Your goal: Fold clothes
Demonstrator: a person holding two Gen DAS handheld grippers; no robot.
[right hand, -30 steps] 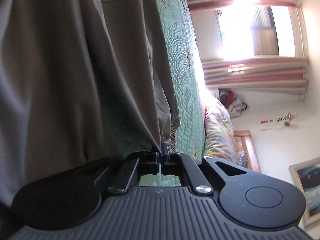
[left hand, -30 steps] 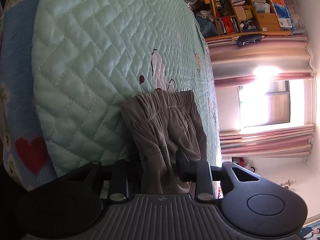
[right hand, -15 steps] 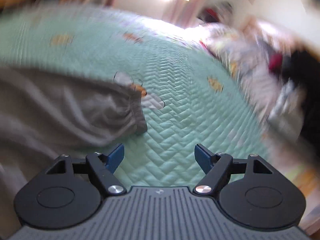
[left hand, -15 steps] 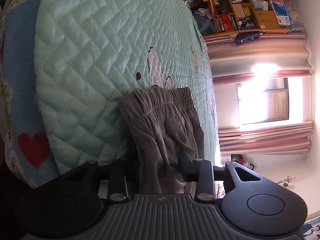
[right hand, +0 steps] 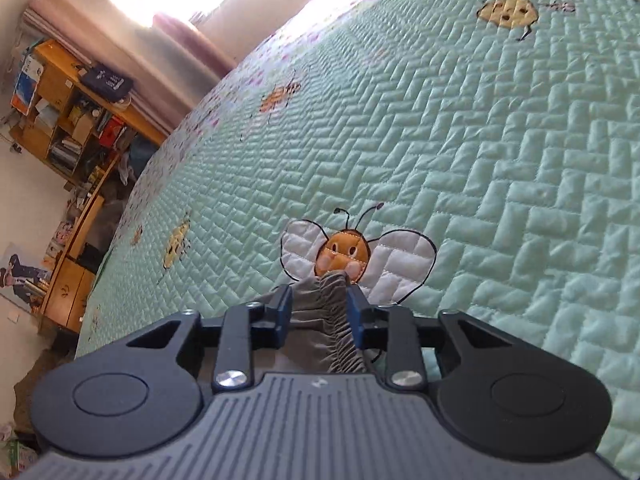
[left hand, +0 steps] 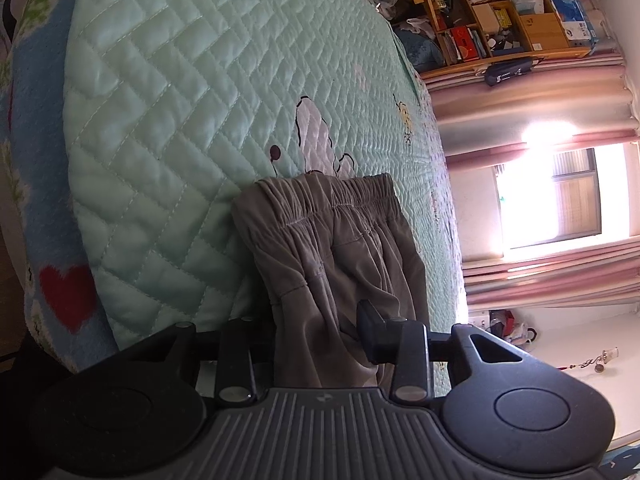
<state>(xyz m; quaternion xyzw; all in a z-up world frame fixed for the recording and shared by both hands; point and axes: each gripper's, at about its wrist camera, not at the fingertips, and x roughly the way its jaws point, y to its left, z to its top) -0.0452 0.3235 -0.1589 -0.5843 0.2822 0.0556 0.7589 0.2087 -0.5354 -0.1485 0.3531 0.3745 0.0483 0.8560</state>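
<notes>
The grey fabric trousers with a gathered elastic waistband [left hand: 336, 256] lie on the mint-green quilted bedspread [left hand: 192, 80], in the lower middle of the left wrist frame. Their long axis runs from the waistband, at mid-frame and pointing up toward the embroidered bee, down to the bottom of the frame, where the cloth passes into the left gripper [left hand: 320, 340]. That gripper's fingers [left hand: 370, 328] are pinching the bunched grey cloth; only the right-hand finger shows clearly, the other is hidden behind the fabric.

In the right wrist frame, the right gripper [right hand: 318, 312] sits at lower centre with its blue-padded fingers [right hand: 284, 312] closed partway around the ruffled waistband edge [right hand: 324, 300], touching it on both sides. The waistband tip points up the frame and overlaps the bottom of the orange embroidered bee with white wings [right hand: 348, 248].

A wooden bookshelf [left hand: 500, 12] at upper right of the left wrist frame holds books and boxes in its compartments. Pink curtains [left hand: 540, 280] hang at the right.
</notes>
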